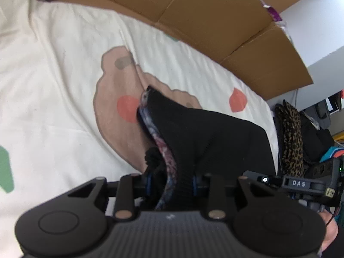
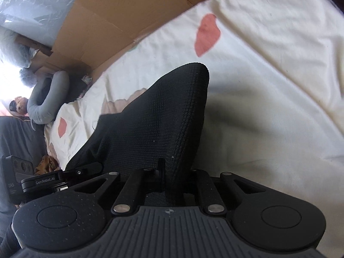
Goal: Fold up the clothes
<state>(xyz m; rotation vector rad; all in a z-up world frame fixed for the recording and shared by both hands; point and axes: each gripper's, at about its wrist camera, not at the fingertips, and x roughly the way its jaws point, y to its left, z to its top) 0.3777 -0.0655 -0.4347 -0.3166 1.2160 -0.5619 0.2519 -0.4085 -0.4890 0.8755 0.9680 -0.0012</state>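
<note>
A black knit garment (image 1: 206, 133) with a patterned blue and red lining is held up over a cream bedsheet (image 1: 53, 75). My left gripper (image 1: 172, 182) is shut on one edge of it; the cloth rises from between the fingers. My right gripper (image 2: 172, 178) is shut on another edge of the same black garment (image 2: 154, 124), which stands up in a peak in front of it. The right gripper also shows at the right of the left wrist view (image 1: 301, 185). The fingertips of both are hidden by the cloth.
The bedsheet (image 2: 268, 96) carries pink, red and green shapes. Flattened brown cardboard (image 1: 215, 17) lines the far side of the bed. A pile of clothes, one leopard-print (image 1: 290, 137), lies past the bed's end. A grey curved pillow (image 2: 47, 99) lies beside the bed.
</note>
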